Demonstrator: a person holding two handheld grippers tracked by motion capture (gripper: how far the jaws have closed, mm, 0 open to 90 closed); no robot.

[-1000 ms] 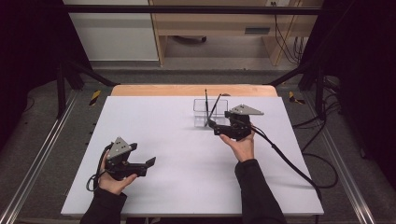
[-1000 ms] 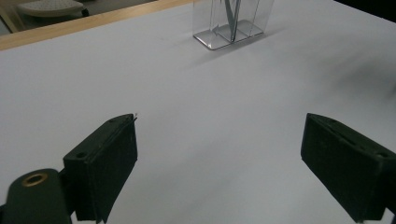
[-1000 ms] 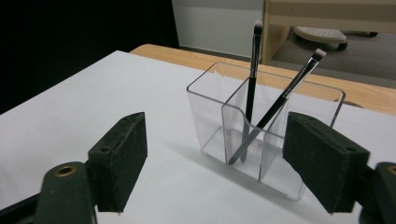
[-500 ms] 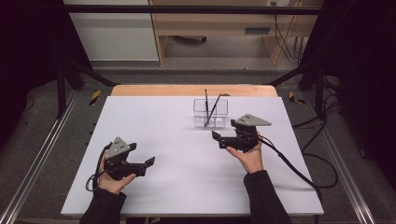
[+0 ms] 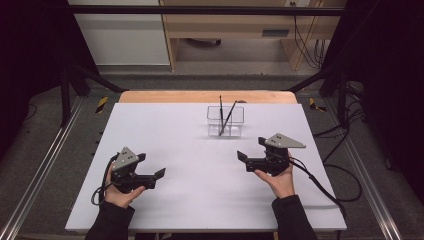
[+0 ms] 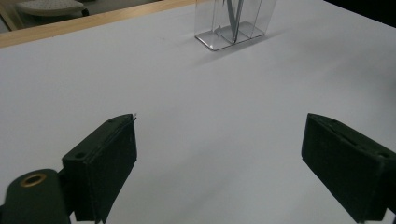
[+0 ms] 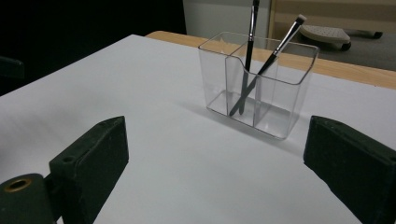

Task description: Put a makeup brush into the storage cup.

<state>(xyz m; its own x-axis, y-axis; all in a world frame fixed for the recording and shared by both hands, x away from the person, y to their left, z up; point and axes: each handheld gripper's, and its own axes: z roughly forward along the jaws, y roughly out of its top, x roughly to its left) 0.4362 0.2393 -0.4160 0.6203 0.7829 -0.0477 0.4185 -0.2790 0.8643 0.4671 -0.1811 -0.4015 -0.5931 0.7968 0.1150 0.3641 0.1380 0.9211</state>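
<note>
Your right gripper has just been opening and stands released with nothing between its jaws, near the clear holder at the desk's far middle, both brushes standing inside. Draw that hand away level and slow so nothing tips; your left gripper waits released too.

From my seat the high view reads dim at its edges and even on the white rectangular table top, which takes soft overhead light without glare. The clear plastic divided holder casts a faint shadow toward me in the right gripper view and catches pale glints along its rim. I see mild softness in both gripper views: the near black jaws are slightly out of focus, and the background beyond the table falls dark.
</note>
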